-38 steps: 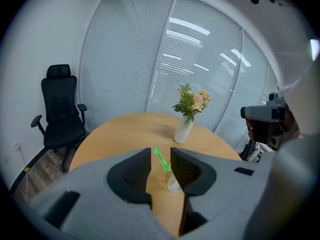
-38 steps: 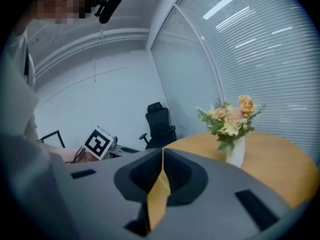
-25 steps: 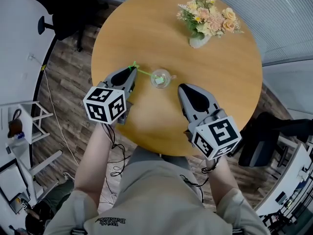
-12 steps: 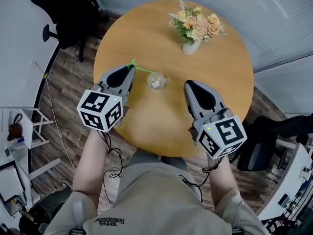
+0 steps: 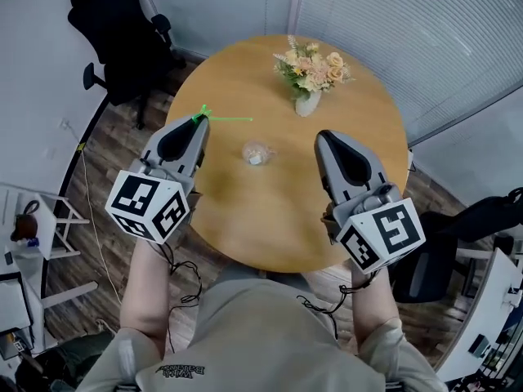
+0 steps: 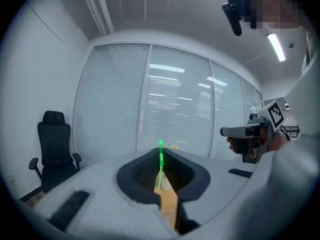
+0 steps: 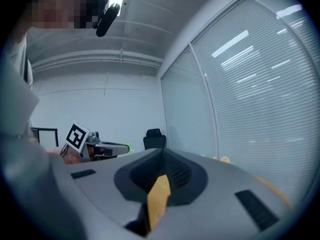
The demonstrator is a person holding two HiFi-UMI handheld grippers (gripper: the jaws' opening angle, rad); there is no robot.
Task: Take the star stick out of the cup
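Note:
My left gripper [image 5: 199, 122] is shut on the star end of a thin green star stick [image 5: 229, 119]. The jaws have just closed a little tighter on it. The stick juts rightward in the air, clear of the cup. In the left gripper view the star stick [image 6: 160, 160] stands upright between the closed jaws of the left gripper [image 6: 160, 153]. A small clear cup [image 5: 257, 153] sits on the round wooden table [image 5: 270, 211], below and between both grippers. My right gripper [image 5: 325, 136] hovers right of the cup with its jaws together and nothing in them, as the right gripper [image 7: 161, 153] also shows in its own view.
A vase of pale flowers [image 5: 309, 76] stands at the table's far side. A black office chair [image 5: 122, 39] is beyond the table at the left, another dark chair [image 5: 482, 219] at the right. Window blinds [image 5: 425, 31] run behind.
Both grippers have risen from the table. The left one has drawn the green stick up and out of the cup, which stays in place.

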